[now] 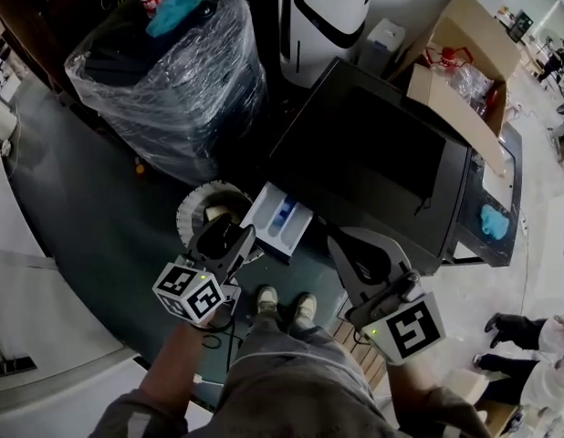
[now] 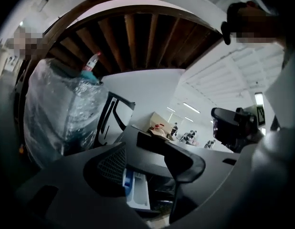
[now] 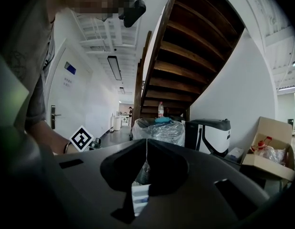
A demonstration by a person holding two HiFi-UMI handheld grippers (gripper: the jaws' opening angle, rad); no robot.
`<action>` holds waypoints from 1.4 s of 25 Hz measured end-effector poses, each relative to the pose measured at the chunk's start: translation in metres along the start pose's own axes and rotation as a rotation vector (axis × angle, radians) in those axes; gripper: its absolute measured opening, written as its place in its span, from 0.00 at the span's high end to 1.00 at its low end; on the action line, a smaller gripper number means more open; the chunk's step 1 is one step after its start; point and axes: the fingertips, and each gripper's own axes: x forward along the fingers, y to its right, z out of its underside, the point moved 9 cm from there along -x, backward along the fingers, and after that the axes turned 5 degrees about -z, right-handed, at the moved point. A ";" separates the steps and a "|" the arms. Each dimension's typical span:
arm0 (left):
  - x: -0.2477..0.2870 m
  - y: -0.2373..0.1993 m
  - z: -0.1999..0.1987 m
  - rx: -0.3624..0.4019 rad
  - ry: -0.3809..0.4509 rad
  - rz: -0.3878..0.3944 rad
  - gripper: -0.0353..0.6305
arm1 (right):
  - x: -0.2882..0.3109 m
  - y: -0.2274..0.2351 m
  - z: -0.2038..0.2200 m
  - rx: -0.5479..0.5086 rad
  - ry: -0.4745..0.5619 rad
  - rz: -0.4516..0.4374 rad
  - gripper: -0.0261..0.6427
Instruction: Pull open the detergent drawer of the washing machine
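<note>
The drawer [image 1: 280, 219] stands pulled out of the washer [image 1: 373, 153], with its white tray and blue insert open to view. By how it lies, the pull looks done, or nearly so.

It sits just ahead of the left gripper [image 1: 229, 237] and off to the inner side of its fingertips. From the right gripper [image 1: 348, 243] it is ahead and across to the left. Neither touches it.

In the left gripper view the fingers [image 2: 114, 162] stand partly apart with nothing held. The drawer [image 2: 136, 190] shows low through the gap between them, beyond the tips. In the right gripper view the two fingers [image 3: 159, 163] meet along a thin line and are closed on nothing. The drawer [image 3: 139, 197] peeks out below them.

If more travel is wanted, the left fingers would have to drop to the drawer's front lip, close on it and draw straight back. Otherwise both grippers need only clear away. A wrapped bundle [image 1: 172, 71] stands beyond the left fingertips, well apart.
</note>
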 end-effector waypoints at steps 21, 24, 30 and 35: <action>-0.020 0.112 -0.133 0.456 0.186 0.091 0.75 | -0.047 0.005 -0.072 -0.097 0.149 0.072 0.91; -0.024 0.126 -0.142 0.513 0.199 0.104 0.81 | -0.051 0.002 -0.079 -0.110 0.166 0.068 0.91; -0.029 0.139 -0.150 0.531 0.231 0.117 0.89 | -0.063 0.000 -0.087 -0.130 0.186 0.083 0.91; -0.033 0.148 -0.156 0.576 0.211 0.094 0.92 | -0.074 0.002 -0.091 -0.149 0.188 0.093 0.91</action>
